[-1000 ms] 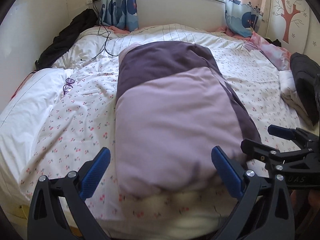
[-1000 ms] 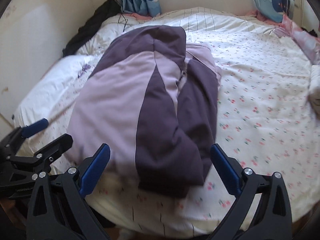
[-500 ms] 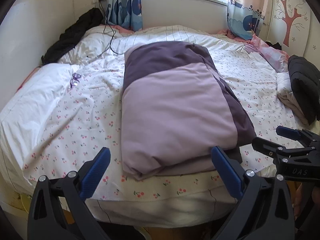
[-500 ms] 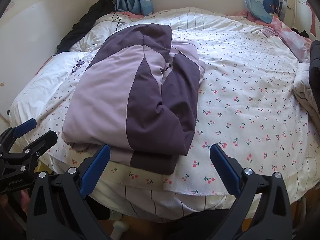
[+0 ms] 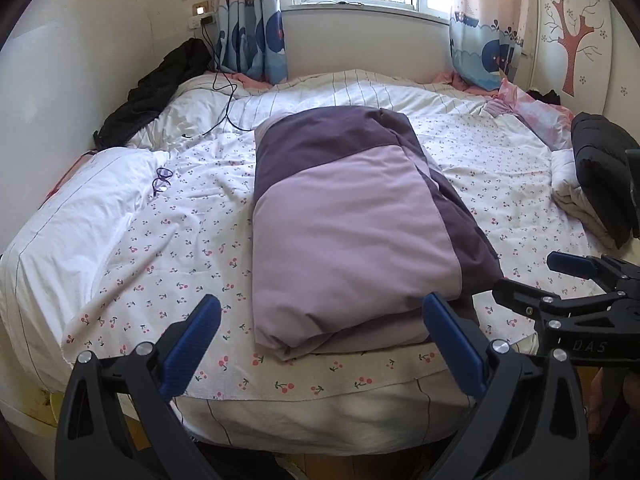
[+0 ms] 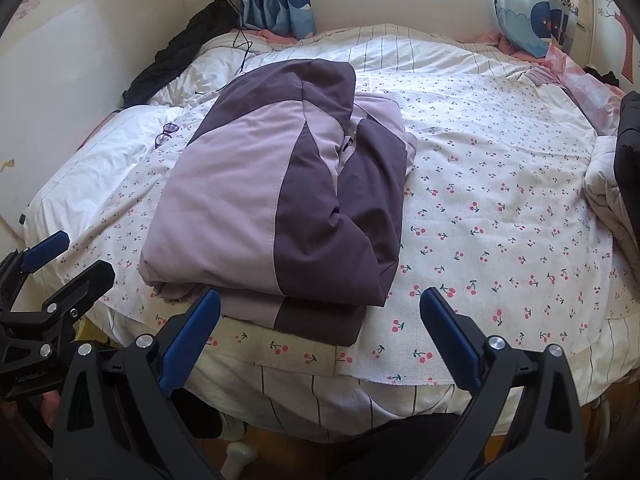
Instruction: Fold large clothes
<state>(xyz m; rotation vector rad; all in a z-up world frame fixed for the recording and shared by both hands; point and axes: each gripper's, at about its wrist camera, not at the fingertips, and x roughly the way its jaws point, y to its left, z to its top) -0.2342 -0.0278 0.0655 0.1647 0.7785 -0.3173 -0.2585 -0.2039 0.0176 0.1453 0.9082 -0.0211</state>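
Observation:
A padded jacket in lilac and dark purple (image 5: pixel 352 220) (image 6: pixel 280 196) lies folded into a long bundle on the cherry-print bed sheet (image 5: pixel 168 248) (image 6: pixel 500 208), its near end close to the bed's front edge. My left gripper (image 5: pixel 320 344) hovers open in front of that edge, empty, with the jacket's near end beyond its fingers. My right gripper (image 6: pixel 320 332) is also open and empty, just short of the jacket's near right corner. In each wrist view the other gripper shows at the side (image 5: pixel 560 280) (image 6: pixel 60 264).
A pair of glasses (image 5: pixel 161 180) lies on the white pillow at left. A black garment (image 5: pixel 152 92) and a charging cable (image 5: pixel 224 96) sit at the far left. A black jacket on folded white cloth (image 5: pixel 600 184) rests at the bed's right edge. Curtains and a window stand behind.
Both grippers have drawn back from the bed and away from the jacket, so the front edge of the mattress and the floor below now show. The jacket lies still.

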